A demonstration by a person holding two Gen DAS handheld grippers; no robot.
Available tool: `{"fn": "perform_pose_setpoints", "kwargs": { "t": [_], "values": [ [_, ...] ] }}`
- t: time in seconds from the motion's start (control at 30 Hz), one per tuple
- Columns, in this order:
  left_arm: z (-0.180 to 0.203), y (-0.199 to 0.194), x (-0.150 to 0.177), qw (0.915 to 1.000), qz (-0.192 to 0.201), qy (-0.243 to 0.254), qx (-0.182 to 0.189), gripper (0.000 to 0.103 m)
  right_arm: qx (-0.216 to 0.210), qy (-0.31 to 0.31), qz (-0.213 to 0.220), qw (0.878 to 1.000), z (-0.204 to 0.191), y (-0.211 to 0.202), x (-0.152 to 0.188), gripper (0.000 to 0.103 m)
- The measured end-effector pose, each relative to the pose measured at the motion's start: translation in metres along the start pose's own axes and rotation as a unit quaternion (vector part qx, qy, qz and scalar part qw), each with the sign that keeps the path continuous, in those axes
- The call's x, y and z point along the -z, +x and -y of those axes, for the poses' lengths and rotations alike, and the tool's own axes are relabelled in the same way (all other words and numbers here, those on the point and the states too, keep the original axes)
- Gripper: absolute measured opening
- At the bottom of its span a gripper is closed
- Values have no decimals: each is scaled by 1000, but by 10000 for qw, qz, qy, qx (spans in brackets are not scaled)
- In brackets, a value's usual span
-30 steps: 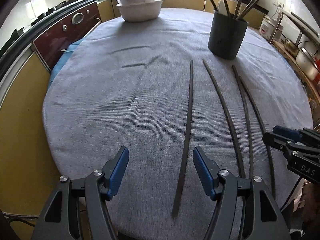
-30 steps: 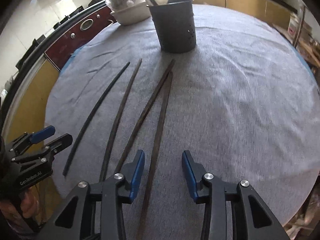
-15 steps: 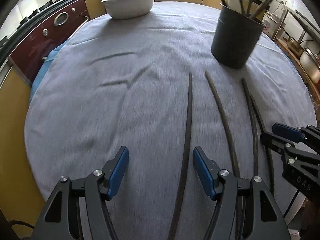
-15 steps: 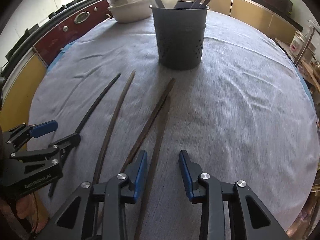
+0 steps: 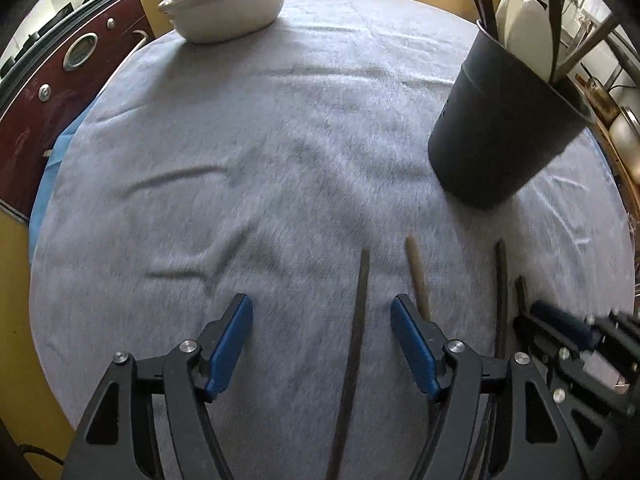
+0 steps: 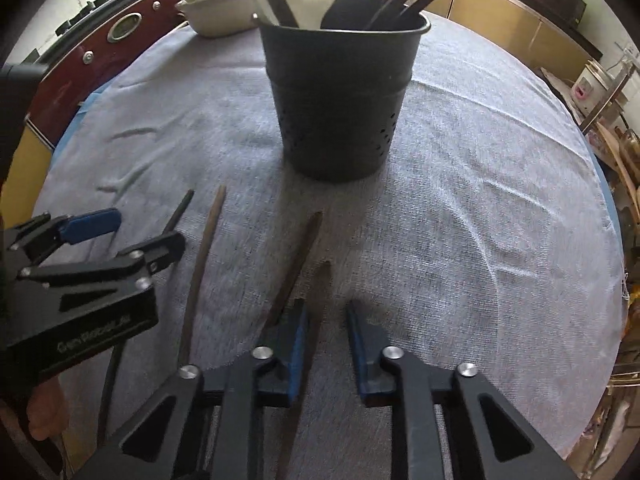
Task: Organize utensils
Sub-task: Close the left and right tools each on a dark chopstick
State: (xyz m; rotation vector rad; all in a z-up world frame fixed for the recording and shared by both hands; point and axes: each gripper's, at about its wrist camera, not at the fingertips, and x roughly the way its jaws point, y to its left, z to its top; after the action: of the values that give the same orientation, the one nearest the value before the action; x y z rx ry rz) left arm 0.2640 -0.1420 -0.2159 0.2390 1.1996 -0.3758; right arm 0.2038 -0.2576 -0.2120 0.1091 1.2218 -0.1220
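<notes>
left gripper (image 5: 322,340): black frame | blue pads | silver screws | white lettering

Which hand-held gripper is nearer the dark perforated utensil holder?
Right. The right hand-held gripper sits directly in front of the dark perforated utensil holder; the left hand-held gripper is off to the holder's left, further away.

Four dark chopsticks (image 6: 200,264) lie side by side on the grey cloth, tips toward the upright black utensil holder (image 6: 340,104).

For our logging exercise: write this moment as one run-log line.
left gripper: open, straddling leftmost chopstick | right gripper: jaws just been closing, rightmost chopstick between pads, not clamped | holder: upright
</notes>
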Motion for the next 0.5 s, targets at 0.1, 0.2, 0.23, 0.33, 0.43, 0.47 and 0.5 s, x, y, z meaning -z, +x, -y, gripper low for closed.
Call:
{"fn": "perform_pose_setpoints", "kwargs": {
  "t": [0.1,0.2,0.23,0.33,0.43,0.47,0.5],
  "values": [
    [7,-2,-7,9997,181,151,56,32,-58,54,101,9999,5,-2,2,9],
    [10,-2,-10,9995,233,190,129,8,-250,254,178,9992,15,-5,8,7],
    [8,-2,-10,9995,236,145,155,7,-267,308,190,9990,20,-7,11,7],
    [1,-5,-7,9993,278,-28,267,5,-379,523,282,9975,37,-14,19,7],
    [-8,-19,0,9985,470,-213,195,4,-496,743,480,9948,56,-30,29,7],
    [-10,-29,4,9978,592,-256,180,4,-492,782,541,9943,60,-34,32,7],
    [-9,-41,10,9970,711,-276,163,4,-518,824,622,9933,63,-42,34,7]
  ]
}}
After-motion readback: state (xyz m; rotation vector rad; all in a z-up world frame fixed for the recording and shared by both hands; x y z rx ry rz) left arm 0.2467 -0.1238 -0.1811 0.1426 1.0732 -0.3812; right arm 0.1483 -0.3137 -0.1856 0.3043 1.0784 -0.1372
